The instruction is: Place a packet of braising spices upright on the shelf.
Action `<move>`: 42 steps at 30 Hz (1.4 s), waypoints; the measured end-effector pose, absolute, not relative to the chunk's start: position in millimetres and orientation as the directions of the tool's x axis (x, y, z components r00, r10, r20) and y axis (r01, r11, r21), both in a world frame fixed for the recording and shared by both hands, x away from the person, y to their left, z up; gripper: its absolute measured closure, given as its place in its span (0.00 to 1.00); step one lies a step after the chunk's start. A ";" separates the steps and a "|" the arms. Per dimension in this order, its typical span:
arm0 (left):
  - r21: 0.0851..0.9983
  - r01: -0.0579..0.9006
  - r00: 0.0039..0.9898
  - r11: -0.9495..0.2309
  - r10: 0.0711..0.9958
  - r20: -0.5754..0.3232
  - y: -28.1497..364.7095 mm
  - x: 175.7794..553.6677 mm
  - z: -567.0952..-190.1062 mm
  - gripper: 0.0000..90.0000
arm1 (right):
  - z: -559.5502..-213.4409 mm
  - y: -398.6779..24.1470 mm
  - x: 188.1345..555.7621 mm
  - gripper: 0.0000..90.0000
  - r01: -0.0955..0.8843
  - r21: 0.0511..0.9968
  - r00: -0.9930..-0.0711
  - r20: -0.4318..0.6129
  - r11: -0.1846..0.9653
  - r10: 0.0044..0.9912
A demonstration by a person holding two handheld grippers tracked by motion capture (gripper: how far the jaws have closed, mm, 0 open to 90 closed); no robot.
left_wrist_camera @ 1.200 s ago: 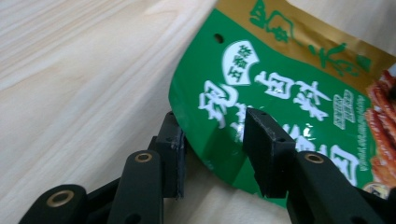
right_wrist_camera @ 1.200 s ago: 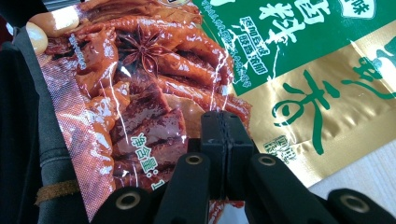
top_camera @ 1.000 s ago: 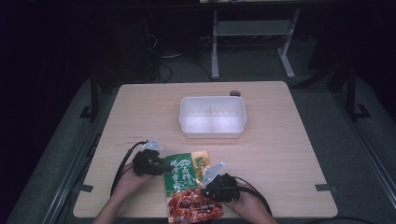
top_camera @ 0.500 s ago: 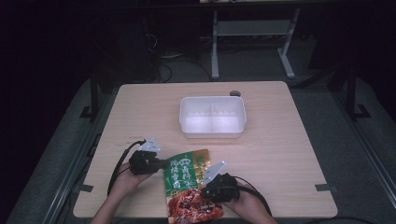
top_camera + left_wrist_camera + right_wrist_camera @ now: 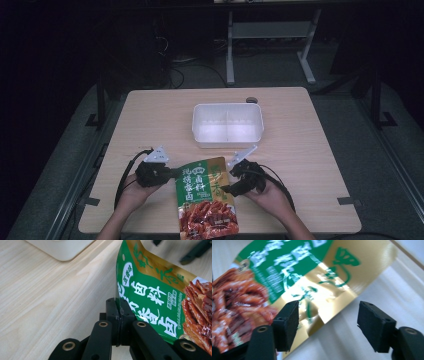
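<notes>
Snack pouch (image 5: pixel 206 197) looks light, floppy and slick; left gripper (image 5: pixel 117 315) pinches its 9 o'clock edge, right gripper (image 5: pixel 328 325) gapes at 3 o'clock. Grab edges, I'd say.

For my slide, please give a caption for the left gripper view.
Left hand-held gripper shut on the green snack pouch's edge above the wooden table.
</notes>
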State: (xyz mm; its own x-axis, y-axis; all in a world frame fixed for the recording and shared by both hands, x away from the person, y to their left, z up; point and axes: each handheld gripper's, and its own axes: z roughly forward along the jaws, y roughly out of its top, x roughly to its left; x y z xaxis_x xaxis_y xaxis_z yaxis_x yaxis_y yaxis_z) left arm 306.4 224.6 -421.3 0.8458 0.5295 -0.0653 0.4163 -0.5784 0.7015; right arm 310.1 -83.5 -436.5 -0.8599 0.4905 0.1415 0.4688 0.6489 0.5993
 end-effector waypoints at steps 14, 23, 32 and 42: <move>0.729 0.372 0.859 -0.574 0.510 -0.037 225.4 301.9 -413.2 1.00 | -438.9 -65.6 366.4 0.32 0.530 0.550 -0.845 0.277 0.646 0.458; 0.734 0.366 0.860 -0.573 0.509 -0.031 225.3 301.6 -412.8 1.00 | -443.4 -52.8 380.7 0.53 0.519 0.548 -0.853 0.382 0.656 0.356; 0.729 0.379 0.852 -0.570 0.522 -0.035 225.1 302.7 -415.0 0.99 | -439.1 -48.5 377.5 0.88 0.465 0.552 -0.880 0.369 0.692 0.298; 0.717 0.412 0.837 -0.562 0.545 -0.054 230.3 306.1 -420.2 0.89 | -427.0 -47.9 372.5 1.00 0.449 0.544 -0.887 0.366 0.709 0.281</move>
